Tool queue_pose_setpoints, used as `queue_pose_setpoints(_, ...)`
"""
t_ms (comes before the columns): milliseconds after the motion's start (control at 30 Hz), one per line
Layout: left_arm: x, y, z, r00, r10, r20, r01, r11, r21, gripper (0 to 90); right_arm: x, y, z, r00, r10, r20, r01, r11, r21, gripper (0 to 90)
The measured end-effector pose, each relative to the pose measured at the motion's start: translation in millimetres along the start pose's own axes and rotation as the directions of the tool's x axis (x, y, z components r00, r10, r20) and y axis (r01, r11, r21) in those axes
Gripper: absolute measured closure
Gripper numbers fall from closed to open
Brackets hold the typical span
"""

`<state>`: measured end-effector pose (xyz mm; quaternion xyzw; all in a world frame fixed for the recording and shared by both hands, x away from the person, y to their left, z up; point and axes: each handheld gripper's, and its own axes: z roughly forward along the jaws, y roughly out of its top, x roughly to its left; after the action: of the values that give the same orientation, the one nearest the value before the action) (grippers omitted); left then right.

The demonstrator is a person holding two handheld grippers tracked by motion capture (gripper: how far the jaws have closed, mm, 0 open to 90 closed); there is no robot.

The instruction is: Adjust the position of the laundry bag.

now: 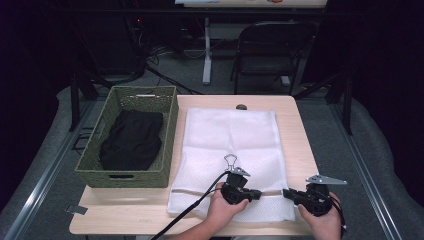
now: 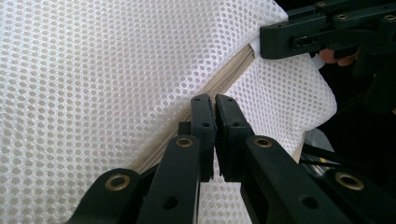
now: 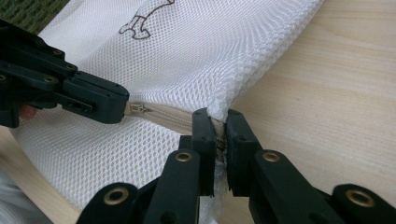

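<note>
- The white mesh laundry bag lies flat in the middle of the frame, on the wooden table.
- The right gripper is closed on the bag's edge at the zipper end.
- The left gripper is closed at the zipper; if its grip on the small pull is weak, it could slip off when pulled.

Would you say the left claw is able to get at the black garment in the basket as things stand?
Probably not yet: the left claw is shut on the zipper of the white mesh bag. Once it lets go, the way looks free, since the green basket is open-topped and the black garment lies uncovered.
</note>
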<state>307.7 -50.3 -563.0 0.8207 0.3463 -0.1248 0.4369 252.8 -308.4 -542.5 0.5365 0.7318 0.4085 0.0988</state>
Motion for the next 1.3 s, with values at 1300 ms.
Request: queue_pose_setpoints(1300,16.2,-17.4,-34.7,0.9957,-0.014,-0.092,0.015,0.9999,0.008,87.2,-3.1,-1.4,1.1,0.9980,-0.017,0.062,0.015,1.000,0.020,84.0)
